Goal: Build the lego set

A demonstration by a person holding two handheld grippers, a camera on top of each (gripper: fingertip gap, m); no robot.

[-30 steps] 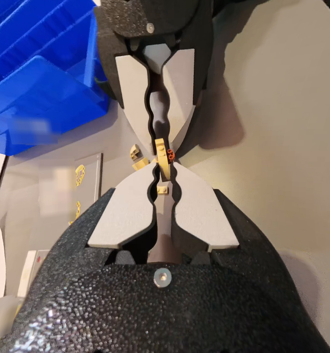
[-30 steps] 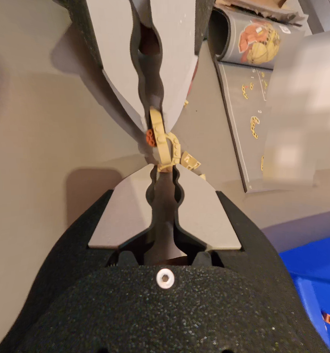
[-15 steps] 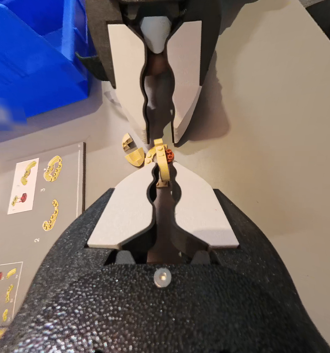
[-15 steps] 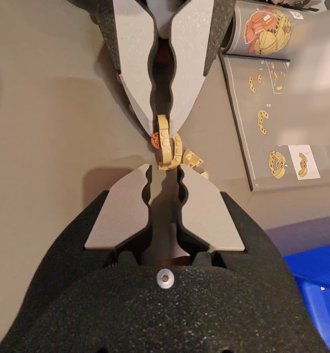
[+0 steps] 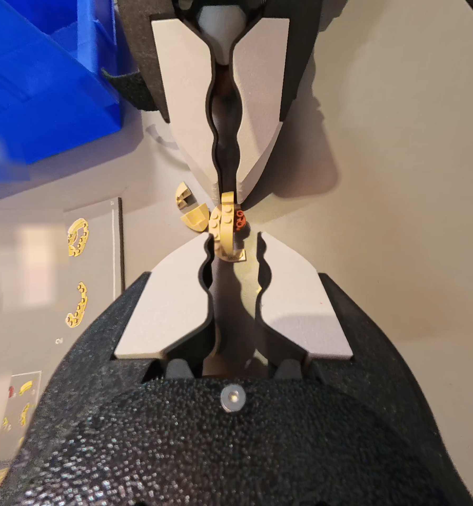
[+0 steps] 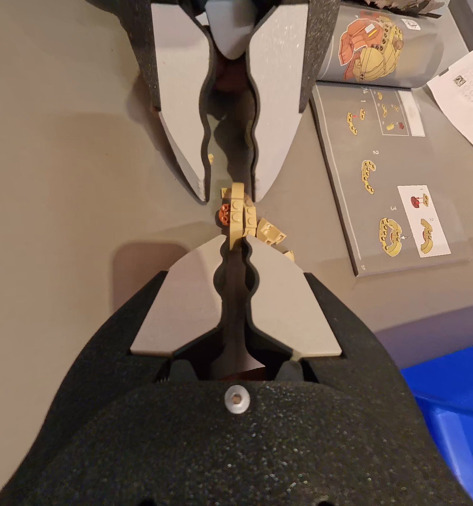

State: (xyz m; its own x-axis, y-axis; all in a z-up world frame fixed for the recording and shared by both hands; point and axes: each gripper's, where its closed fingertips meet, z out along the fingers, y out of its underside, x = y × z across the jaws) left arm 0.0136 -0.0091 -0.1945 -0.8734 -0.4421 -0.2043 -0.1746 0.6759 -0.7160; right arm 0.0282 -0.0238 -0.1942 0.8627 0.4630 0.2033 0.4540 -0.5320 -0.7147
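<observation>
- The right gripper (image 6: 234, 241) is pinching one end of a tan curved brick assembly (image 6: 236, 216) just above the grey table (image 6: 65, 137).
- The left gripper (image 5: 232, 236) is standing spread, its fingers (image 5: 262, 241) clear of the assembly.
- Loose tan bricks (image 5: 193, 221) and an instruction booklet (image 6: 394, 178) are lying nearby.

Printed step numbers on the open instruction booklet (image 6: 388, 175), small print on a white paper sheet (image 6: 470, 90)
</observation>
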